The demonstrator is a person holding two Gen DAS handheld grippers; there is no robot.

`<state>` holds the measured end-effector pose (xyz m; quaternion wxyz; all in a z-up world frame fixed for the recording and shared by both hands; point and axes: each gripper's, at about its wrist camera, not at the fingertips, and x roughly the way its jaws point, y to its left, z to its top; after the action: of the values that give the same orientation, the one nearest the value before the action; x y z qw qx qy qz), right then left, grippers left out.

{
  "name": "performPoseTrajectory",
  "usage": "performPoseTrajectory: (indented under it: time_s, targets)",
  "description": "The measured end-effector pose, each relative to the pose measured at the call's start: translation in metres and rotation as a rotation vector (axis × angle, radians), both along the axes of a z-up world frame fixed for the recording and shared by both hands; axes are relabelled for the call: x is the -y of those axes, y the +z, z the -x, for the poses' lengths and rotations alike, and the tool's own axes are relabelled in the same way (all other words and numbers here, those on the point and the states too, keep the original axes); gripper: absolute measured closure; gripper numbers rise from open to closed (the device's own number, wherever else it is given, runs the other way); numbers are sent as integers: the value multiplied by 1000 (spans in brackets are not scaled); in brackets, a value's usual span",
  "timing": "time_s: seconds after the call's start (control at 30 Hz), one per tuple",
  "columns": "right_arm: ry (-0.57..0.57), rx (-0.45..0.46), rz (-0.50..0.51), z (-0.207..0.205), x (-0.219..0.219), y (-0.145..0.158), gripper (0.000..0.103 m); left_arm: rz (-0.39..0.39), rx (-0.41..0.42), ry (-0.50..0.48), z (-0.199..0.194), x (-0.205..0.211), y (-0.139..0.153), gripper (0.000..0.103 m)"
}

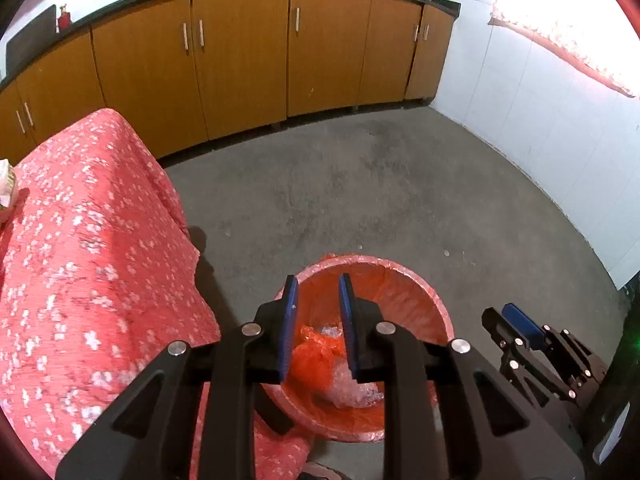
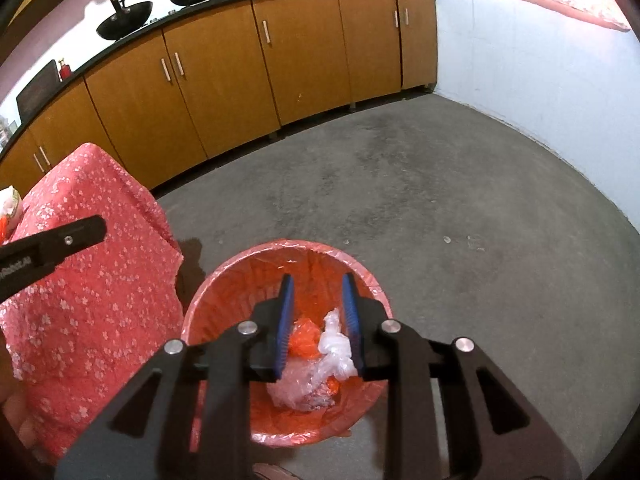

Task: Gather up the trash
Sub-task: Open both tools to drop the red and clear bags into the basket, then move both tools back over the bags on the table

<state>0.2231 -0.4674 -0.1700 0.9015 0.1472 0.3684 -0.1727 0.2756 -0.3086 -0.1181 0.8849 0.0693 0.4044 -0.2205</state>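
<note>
A round bin with a red liner [image 1: 404, 276] [image 2: 240, 264] stands on the grey floor just below both grippers. Inside it lie a crumpled orange bag [image 1: 316, 356] [image 2: 304, 340], clear plastic wrap [image 1: 354, 394] [image 2: 296, 384] and a white twisted plastic piece [image 2: 336, 344]. My left gripper [image 1: 317, 280] hangs over the bin's left side, open, with nothing between its blue pads. My right gripper [image 2: 317, 280] [image 1: 500, 314] hangs over the bin's middle, open; the white piece shows beside its right pad, not pinched. A black left-gripper finger [image 2: 76, 236] juts in from the left.
A red flowered cloth [image 1: 80, 260] [image 2: 100, 280] drapes over furniture right beside the bin's left. Wooden cabinets [image 1: 240, 60] with a dark counter run along the back, with woks [image 2: 124, 20] on top. A white wall [image 1: 520, 100] bounds the right of the bare grey floor [image 1: 360, 180].
</note>
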Motion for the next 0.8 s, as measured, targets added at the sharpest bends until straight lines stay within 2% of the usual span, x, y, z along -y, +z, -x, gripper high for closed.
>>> performPoseTrajectory:
  time_s: [0.13, 0.23, 0.33, 0.47, 0.63, 0.8]
  targets:
    - [12, 15, 8, 1, -6, 10, 77, 37, 9, 25, 4, -18, 14, 82]
    - [32, 33, 25, 1, -14, 20, 72, 50, 26, 43, 9, -33, 24, 78]
    - [62, 54, 39, -4, -28, 37, 71, 56, 66, 63, 19, -60, 38, 77]
    - [124, 95, 44, -16, -56, 65, 70, 45, 126, 111, 33, -107, 53, 69]
    - [280, 180, 31, -37, -123, 110, 69, 7, 226, 235, 50, -193, 73, 63]
    - [475, 219, 0, -61, -215, 134, 65, -56, 309, 440, 54, -290, 88, 57]
